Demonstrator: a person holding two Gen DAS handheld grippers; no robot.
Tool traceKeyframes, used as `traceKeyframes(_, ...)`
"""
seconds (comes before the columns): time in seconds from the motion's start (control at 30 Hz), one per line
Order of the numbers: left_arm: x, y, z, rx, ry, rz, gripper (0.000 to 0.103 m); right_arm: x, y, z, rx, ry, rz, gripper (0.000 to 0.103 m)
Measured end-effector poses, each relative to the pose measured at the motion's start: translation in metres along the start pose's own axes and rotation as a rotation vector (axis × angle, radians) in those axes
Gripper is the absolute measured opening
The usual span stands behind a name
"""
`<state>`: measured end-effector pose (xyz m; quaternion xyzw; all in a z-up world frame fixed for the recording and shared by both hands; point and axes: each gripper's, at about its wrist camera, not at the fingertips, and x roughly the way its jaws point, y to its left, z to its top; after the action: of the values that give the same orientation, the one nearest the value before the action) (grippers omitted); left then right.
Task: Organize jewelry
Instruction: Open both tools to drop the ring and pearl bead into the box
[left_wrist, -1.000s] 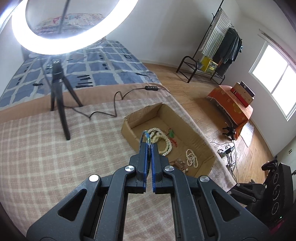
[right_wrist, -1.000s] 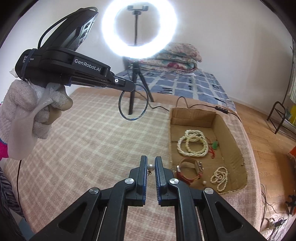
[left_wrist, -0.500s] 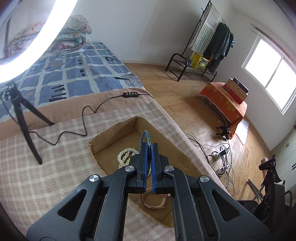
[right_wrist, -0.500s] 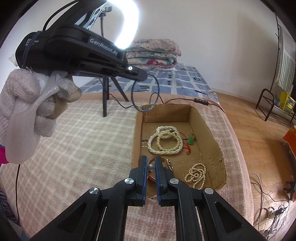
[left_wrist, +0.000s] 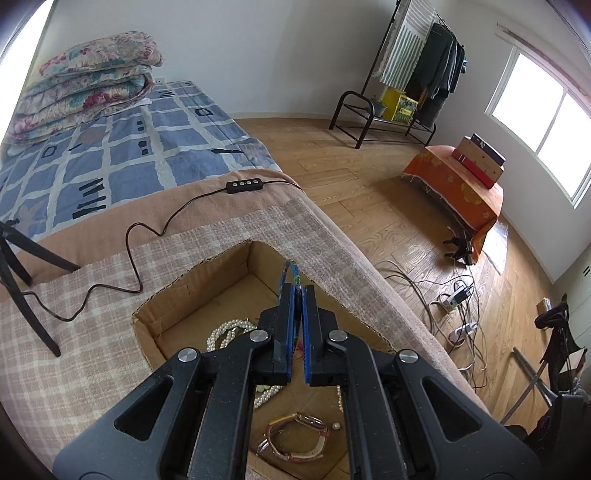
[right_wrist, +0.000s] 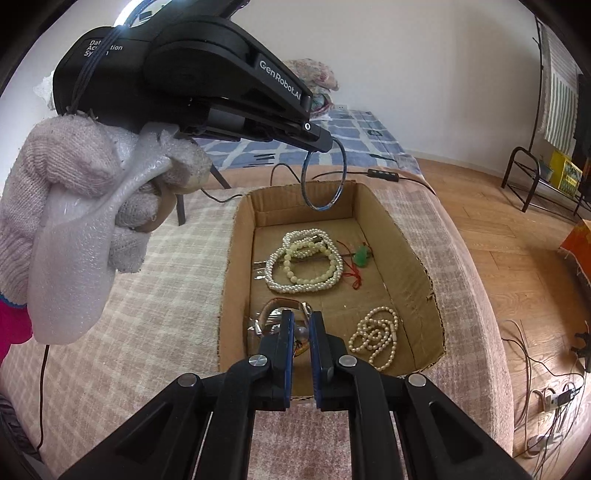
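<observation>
An open cardboard box (right_wrist: 236, 240) (left_wrist: 207, 280) lies on the checked blanket. In it are a coiled pearl necklace (right_wrist: 306, 258) (left_wrist: 225, 332), a smaller pearl strand (right_wrist: 376, 338), a green pendant (right_wrist: 362, 256) and a brown-strapped watch (left_wrist: 295, 439) (right_wrist: 275, 310). My left gripper (left_wrist: 297, 291) (right_wrist: 322, 143), held by a gloved hand (right_wrist: 74, 177), is shut on a thin blue bangle (right_wrist: 325, 177) (left_wrist: 290, 273) that hangs over the box's far end. My right gripper (right_wrist: 302, 321) is shut on a small pearl bead (right_wrist: 302, 332) above the box's near end, over the watch.
A black tripod leg (left_wrist: 22, 295) and a cable with an inline controller (left_wrist: 245, 186) lie on the bed left of and behind the box. The bed's edge (left_wrist: 369, 266) runs just right of the box. Below it is wooden floor with cables (left_wrist: 458, 306).
Both grippers have moved across the blanket to above the box, each keeping its grip. The ring light has slid out of both views.
</observation>
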<state>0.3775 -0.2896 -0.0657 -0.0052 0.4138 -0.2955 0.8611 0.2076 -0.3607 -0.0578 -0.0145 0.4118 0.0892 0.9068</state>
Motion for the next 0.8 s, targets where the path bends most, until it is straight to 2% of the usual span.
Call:
traceKeyframes(0.47, 0.011, -0.007, 0.005, 0.024, 0.001, 0.011, 0.001, 0.01, -0.011, 0.002, 0.021, 0.003, -0.029, 0.007)
traceKeyframes(0.53, 0.011, -0.008, 0.005, 0.03, 0.002, 0.012, 0.001, 0.009, -0.01, 0.003, 0.018, -0.001, -0.023, 0.021)
traceKeyframes(0.67, 0.01, -0.013, 0.007, 0.049, -0.006, 0.029, 0.001, 0.007, -0.005, 0.003, 0.002, -0.008, -0.031, 0.038)
traceKeyframes(0.7, 0.01, -0.014, 0.007, 0.054, -0.005, 0.033, 0.005, 0.007, -0.004, 0.003, 0.0, -0.011, -0.031, 0.047)
traceKeyframes(0.73, 0.009, -0.015, 0.008, 0.059, -0.007, 0.034, 0.022, 0.007, -0.002, 0.003, 0.0, -0.014, -0.037, 0.06)
traceKeyframes(0.77, 0.008, -0.015, 0.007, 0.06, -0.013, 0.032, 0.035, 0.007, -0.002, 0.003, -0.001, -0.021, -0.043, 0.065)
traceKeyframes(0.8, 0.005, -0.014, 0.006, 0.059, -0.022, 0.033, 0.054, 0.006, 0.0, 0.004, -0.003, -0.03, -0.05, 0.072)
